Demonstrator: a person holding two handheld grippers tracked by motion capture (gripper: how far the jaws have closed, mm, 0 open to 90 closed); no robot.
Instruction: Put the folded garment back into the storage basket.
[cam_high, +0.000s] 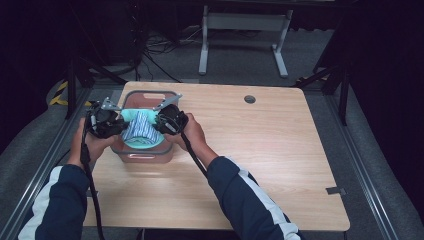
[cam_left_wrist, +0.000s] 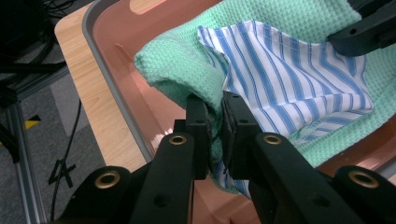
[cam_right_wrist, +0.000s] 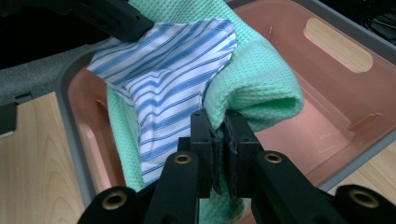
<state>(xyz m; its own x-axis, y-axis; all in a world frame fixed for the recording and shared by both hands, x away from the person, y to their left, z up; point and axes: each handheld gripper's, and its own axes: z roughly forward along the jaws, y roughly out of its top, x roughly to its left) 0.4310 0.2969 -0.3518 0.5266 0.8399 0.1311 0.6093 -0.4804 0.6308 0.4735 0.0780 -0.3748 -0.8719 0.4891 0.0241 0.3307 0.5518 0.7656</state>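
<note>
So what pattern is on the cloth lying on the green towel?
Blue and white stripes on the cloth; clearest in the left gripper view.

A mint-green waffle-weave cloth (cam_left_wrist: 187, 70) and a blue-and-white striped cloth (cam_left_wrist: 299, 79) lie bunched together, the striped one on top, over a pink plastic bin (cam_high: 145, 155) near the worktop's left edge; their lower folds probably reach inside.

A mint-green waffle-weave towel (cam_left_wrist: 187, 65) wraps a white cloth (cam_left_wrist: 299, 79) (blue-striped) in a salmon-pink bin (cam_right_wrist: 336, 88).
</note>
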